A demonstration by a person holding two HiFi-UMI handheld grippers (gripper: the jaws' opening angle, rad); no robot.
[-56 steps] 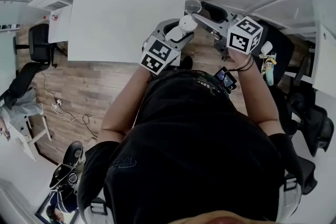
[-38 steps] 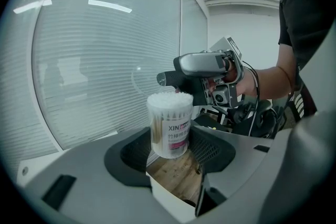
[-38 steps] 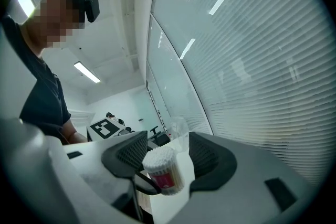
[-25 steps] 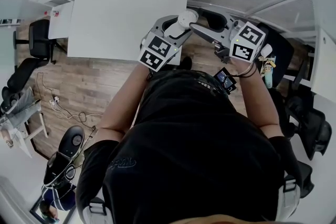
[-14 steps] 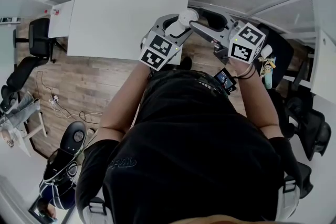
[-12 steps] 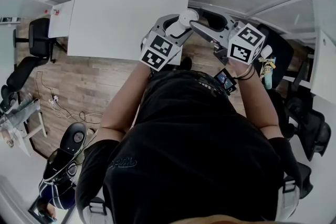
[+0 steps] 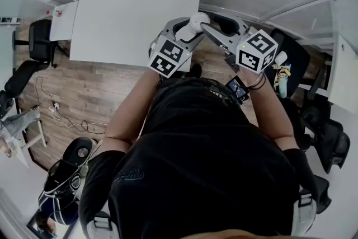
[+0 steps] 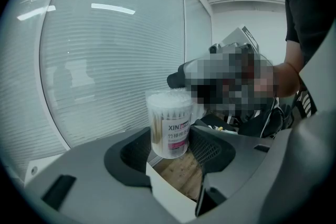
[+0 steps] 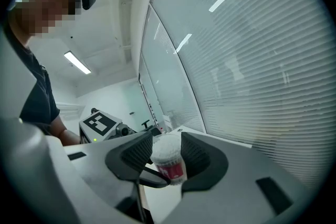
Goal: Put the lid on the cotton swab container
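**Right gripper closes on the capped end**

Since the earlier head view, the right gripper (image 7: 211, 26) has tipped in toward the left one. Its jaws have just been closing round the top of the cotton swab container (image 7: 198, 20).
In the upper middle of the head view, the left gripper (image 8: 170, 148) is clamped on the container's labelled body, which stands upright. The clear lid (image 8: 168, 95) seems to sit on top, and the right gripper's pads look pressed against that end. If the lid is not fully seated, a sideways squeeze could cock it or pop it off. It could also twist the container loose, so that it drops past the table (image 7: 140, 14) edge to the floor (image 7: 84, 92).
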